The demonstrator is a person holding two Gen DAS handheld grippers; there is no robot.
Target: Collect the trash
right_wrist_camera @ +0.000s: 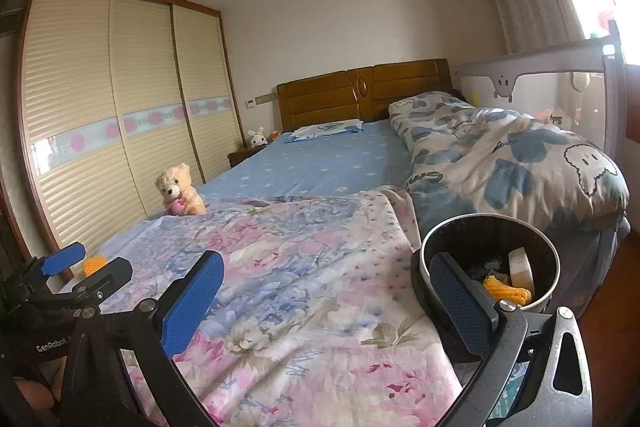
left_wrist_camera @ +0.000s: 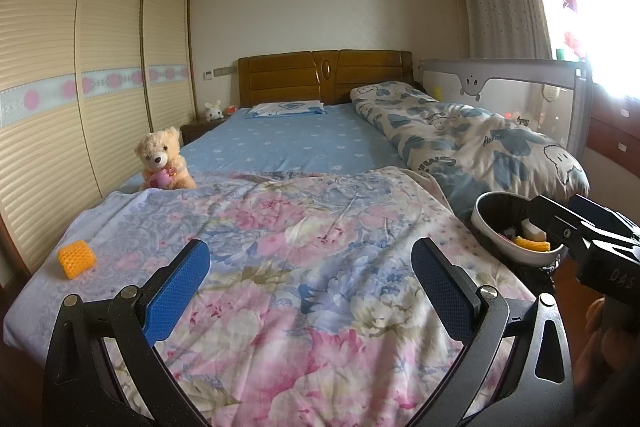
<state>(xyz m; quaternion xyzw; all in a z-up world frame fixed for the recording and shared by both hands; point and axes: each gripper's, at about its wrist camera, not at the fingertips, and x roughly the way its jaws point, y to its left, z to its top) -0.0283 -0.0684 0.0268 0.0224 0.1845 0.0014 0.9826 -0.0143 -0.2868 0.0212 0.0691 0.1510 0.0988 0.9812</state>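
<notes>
An orange foam-mesh sleeve (left_wrist_camera: 77,259) lies on the floral bedspread (left_wrist_camera: 304,227) near the bed's left edge. My left gripper (left_wrist_camera: 310,283) is open and empty, to the right of the sleeve and apart from it. From the right wrist view the orange sleeve (right_wrist_camera: 94,265) is partly hidden behind the left gripper (right_wrist_camera: 102,261). A round black bin with a white rim (right_wrist_camera: 440,227) sits at the bed's right edge and holds a yellow mesh piece (right_wrist_camera: 508,293) and a white roll (right_wrist_camera: 520,265). My right gripper (right_wrist_camera: 326,303) is open and empty, its right finger just in front of the bin (left_wrist_camera: 492,227).
A teddy bear (left_wrist_camera: 164,161) sits at the bed's left side. A rolled patterned quilt (left_wrist_camera: 472,135) lies along the right, with a grey bed rail (left_wrist_camera: 504,83) behind it. A louvred wardrobe (left_wrist_camera: 60,87) lines the left wall. A wooden headboard (left_wrist_camera: 324,75) and a pillow (left_wrist_camera: 284,109) are far back.
</notes>
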